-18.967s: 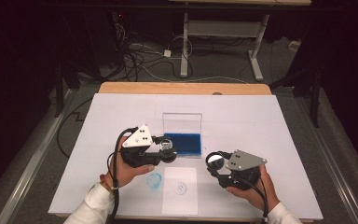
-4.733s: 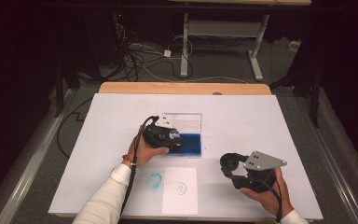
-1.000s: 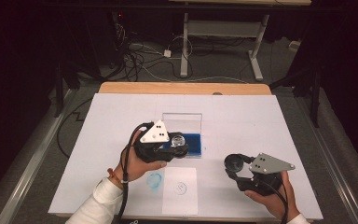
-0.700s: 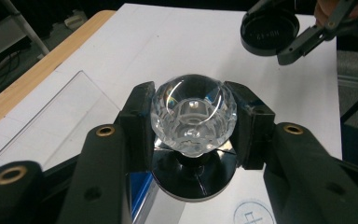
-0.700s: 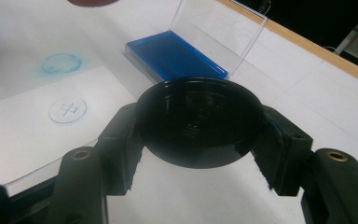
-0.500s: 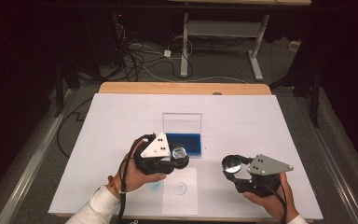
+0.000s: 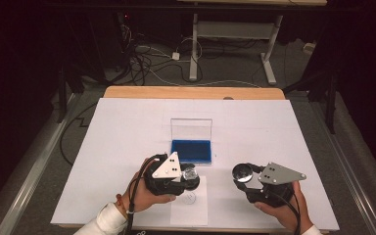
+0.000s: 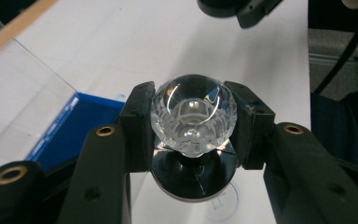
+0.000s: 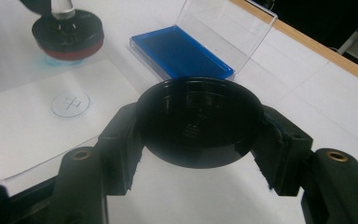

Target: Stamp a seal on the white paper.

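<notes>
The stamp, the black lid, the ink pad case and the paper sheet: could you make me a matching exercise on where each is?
Things:
1. stamp
2. black lid
3. ink pad case
4. paper sheet

Places:
A. open on the table, clear cover upright
B. between the left gripper's jaws
C. flat, bearing a round print
D. between the right gripper's jaws

Pairs: 1-B, 2-D, 3-A, 4-C

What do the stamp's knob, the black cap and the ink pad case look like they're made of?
Stamp knob: clear faceted acrylic or glass; it is see-through with bright glints. Black cap: glossy moulded plastic, probably, with soft reflections on a smooth disc. Ink pad case: thin clear rigid plastic lid over a matte blue pad, likely felt or foam.
</notes>
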